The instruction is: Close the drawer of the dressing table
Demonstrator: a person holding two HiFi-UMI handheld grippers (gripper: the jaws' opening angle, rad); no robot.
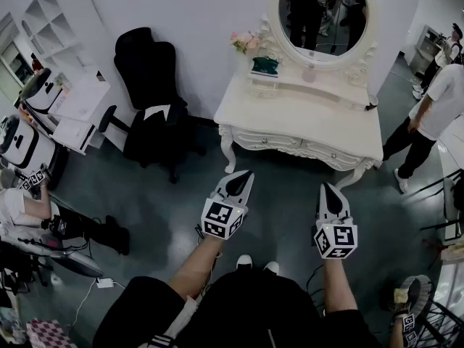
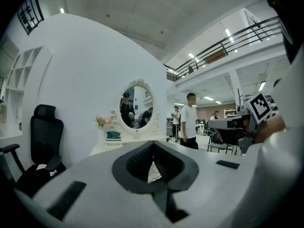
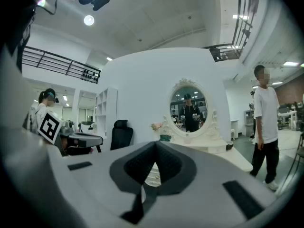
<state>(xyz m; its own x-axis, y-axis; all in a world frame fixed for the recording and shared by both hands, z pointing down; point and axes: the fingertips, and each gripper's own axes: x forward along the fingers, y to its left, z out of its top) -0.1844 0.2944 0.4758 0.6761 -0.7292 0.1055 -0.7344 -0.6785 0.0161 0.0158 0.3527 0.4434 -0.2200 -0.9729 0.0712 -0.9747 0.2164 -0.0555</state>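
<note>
The white dressing table [image 1: 304, 111] stands against the far wall in the head view, with an oval mirror [image 1: 322, 13] on top. Its carved drawer fronts [image 1: 290, 145] face me; from here I cannot tell whether one stands out. My left gripper [image 1: 243, 176] and right gripper [image 1: 331, 188] are held side by side over the dark floor, short of the table, both pointing at it. Both are shut with nothing between the jaws. In the left gripper view the shut left gripper [image 2: 153, 144] covers the table's front. The right gripper [image 3: 156, 144] looks the same in its own view.
A black office chair [image 1: 148, 85] stands left of the table. One person [image 1: 431, 114] stands at the table's right end, and another sits at the far left [image 1: 29, 209]. Pink flowers [image 1: 246, 42] and a teal object [image 1: 265, 65] rest on the tabletop. A white charger [image 1: 105, 283] lies on the floor.
</note>
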